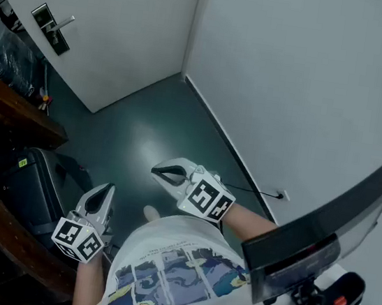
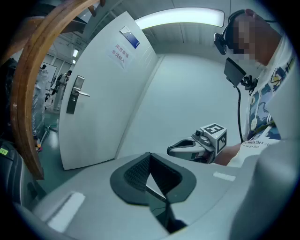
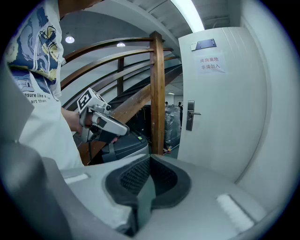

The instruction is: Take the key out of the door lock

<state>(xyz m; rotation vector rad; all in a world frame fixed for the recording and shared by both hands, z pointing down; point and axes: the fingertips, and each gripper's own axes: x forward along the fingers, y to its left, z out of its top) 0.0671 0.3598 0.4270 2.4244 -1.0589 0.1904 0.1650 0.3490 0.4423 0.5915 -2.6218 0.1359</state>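
the key was too small to make out; by the task it sat in the lock plate [image 1: 51,28] below the lever handle [image 1: 65,22]. close to the person's body, the left gripper [image 1: 106,190] and right gripper [image 1: 161,172] both had jaws shut on nothing. across the green floor [image 1: 146,121], the door [image 1: 132,20] stood well apart, ahead and leftward; neither gripper looked clearly nearer.

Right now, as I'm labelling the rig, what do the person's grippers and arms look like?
The left gripper and right gripper are pale grey, beak-shaped shells tapering to a point, with black ribbed pads inside the jaws. Behind each sits a white cube printed with black square markers. The person wears a white short-sleeved T-shirt with a blue print.
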